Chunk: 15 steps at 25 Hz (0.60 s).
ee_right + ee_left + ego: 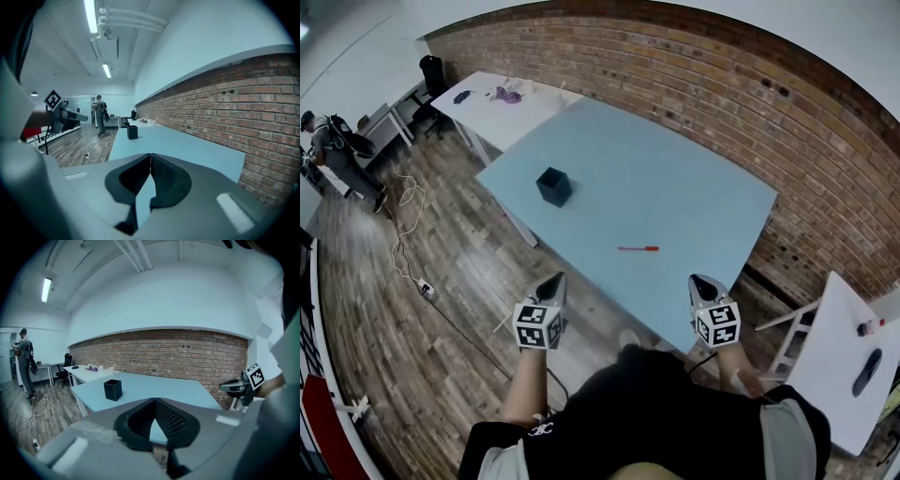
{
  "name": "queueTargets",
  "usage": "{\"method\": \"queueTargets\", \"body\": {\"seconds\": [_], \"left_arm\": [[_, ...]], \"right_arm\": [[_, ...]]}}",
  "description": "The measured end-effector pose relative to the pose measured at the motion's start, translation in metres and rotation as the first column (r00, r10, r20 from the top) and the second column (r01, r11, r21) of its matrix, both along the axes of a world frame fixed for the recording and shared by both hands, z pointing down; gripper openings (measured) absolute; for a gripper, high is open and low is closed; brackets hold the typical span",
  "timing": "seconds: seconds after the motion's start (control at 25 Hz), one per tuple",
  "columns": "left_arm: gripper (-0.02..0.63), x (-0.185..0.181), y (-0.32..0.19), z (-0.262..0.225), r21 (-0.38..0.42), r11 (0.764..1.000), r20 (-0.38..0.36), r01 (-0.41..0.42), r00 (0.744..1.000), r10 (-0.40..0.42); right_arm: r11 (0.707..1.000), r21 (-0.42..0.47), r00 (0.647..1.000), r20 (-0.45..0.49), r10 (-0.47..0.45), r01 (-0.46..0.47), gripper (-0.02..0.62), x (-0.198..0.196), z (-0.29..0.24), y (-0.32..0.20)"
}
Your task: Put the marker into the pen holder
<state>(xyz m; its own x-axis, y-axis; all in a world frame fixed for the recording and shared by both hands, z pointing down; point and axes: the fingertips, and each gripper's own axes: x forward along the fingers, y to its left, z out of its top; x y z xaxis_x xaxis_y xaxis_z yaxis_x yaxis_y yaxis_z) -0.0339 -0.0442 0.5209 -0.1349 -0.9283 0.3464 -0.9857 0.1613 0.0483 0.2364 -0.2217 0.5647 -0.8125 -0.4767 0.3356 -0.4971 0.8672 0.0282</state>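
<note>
A red marker (637, 248) lies flat on the light blue table (675, 187), near its front edge. The black square pen holder (554, 186) stands upright further back and to the left; it also shows as the pen holder (113, 390) in the left gripper view and the pen holder (132, 132) in the right gripper view. My left gripper (552, 284) hangs in front of the table, over the floor, shut with nothing in it. My right gripper (701, 285) is at the table's near corner, also shut and empty. Both are short of the marker.
A white table (502, 98) with small items stands behind the blue one. A person (337, 155) stands at far left on the wooden floor, where a cable (403, 225) trails. A brick wall (741, 103) runs behind the table. A white side table (848, 366) is at right.
</note>
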Motion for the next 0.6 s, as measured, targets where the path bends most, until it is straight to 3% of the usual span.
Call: {"method": "queueTargets", "body": {"seconds": [0.32,0.6], "left_arm": [[0.005,-0.038,-0.094,0.006,-0.077,0.992,0.042,-0.097,0.994,0.1],[0.005,-0.06,-0.106,0.032,-0.119,0.985,-0.014,-0.122,0.993,0.121]], "right_arm": [[0.998,-0.059,0.999,-0.05,-0.001,-0.002,0.019,-0.044,0.016,-0.077],[0.995,-0.018,0.975,-0.2,-0.1,0.099,0.088,-0.087,0.031,-0.095]]}}
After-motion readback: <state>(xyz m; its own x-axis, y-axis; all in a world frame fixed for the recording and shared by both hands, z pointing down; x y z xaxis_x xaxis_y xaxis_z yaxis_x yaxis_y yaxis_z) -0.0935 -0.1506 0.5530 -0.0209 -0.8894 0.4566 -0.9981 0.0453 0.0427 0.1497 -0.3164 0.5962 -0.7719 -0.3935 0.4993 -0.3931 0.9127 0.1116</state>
